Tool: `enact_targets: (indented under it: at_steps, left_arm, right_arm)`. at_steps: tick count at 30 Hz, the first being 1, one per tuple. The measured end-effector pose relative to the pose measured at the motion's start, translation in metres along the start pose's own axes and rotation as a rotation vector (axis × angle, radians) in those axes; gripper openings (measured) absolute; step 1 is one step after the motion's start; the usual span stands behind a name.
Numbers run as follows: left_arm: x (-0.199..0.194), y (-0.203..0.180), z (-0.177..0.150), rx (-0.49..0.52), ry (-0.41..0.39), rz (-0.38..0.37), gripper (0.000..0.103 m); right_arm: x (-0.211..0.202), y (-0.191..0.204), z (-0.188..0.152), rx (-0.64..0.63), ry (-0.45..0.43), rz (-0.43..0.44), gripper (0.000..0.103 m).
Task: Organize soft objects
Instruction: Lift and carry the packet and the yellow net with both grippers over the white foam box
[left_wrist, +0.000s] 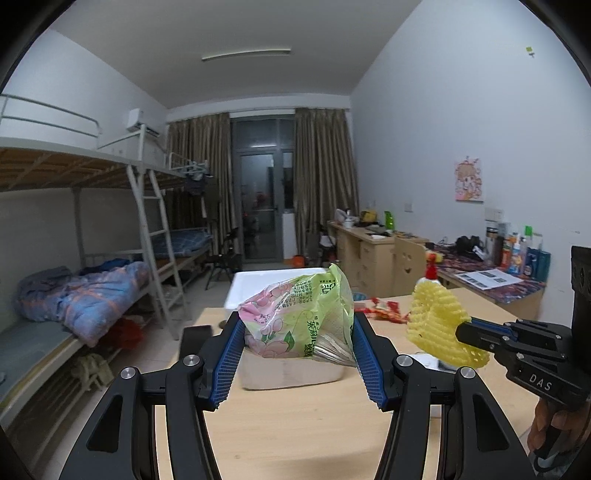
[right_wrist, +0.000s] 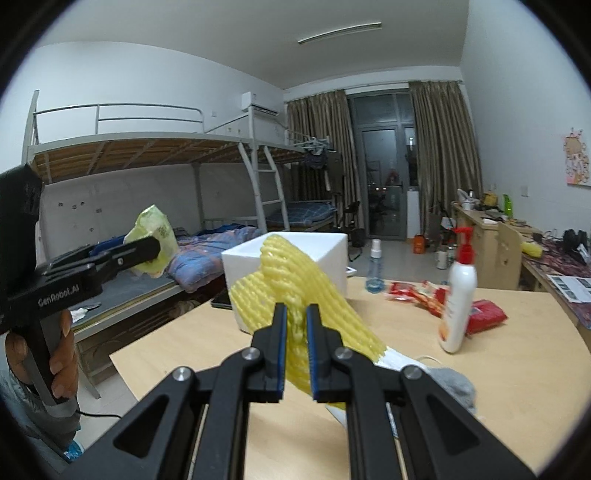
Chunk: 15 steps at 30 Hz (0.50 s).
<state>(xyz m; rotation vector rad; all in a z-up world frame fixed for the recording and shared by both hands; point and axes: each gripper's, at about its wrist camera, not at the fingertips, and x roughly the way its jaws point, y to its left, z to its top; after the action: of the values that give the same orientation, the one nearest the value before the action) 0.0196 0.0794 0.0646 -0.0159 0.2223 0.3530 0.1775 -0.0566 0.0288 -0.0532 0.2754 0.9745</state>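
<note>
My left gripper (left_wrist: 297, 326) is shut on a puffy green and pink plastic packet (left_wrist: 301, 317), held in the air above the wooden table (left_wrist: 295, 435). That packet (right_wrist: 153, 236) also shows at the left of the right wrist view. My right gripper (right_wrist: 296, 314) is shut on a yellow foam net (right_wrist: 291, 295), lifted over the table. From the left wrist view the same net (left_wrist: 437, 325) hangs at the right, pinched by the right gripper (left_wrist: 460, 332). A white foam box (right_wrist: 291, 258) stands on the table behind both; its rim (left_wrist: 258, 284) shows behind the packet.
On the table (right_wrist: 498, 369) are a white pump bottle with a red cap (right_wrist: 458, 295), red packets (right_wrist: 484, 314), a small spray bottle (right_wrist: 375, 269), a grey cloth (right_wrist: 456, 384) and a white mask (right_wrist: 400, 360). Bunk beds (left_wrist: 92, 295) line the left wall, desks (left_wrist: 369, 243) the right.
</note>
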Motion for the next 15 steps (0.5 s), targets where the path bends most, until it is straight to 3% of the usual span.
enact_targets:
  at_steps: [15]
  left_arm:
    - [0.036,0.022,0.02,-0.022,0.041,0.017,0.059]
  right_arm:
    - [0.04,0.022,0.039,-0.05,0.009,0.055,0.013]
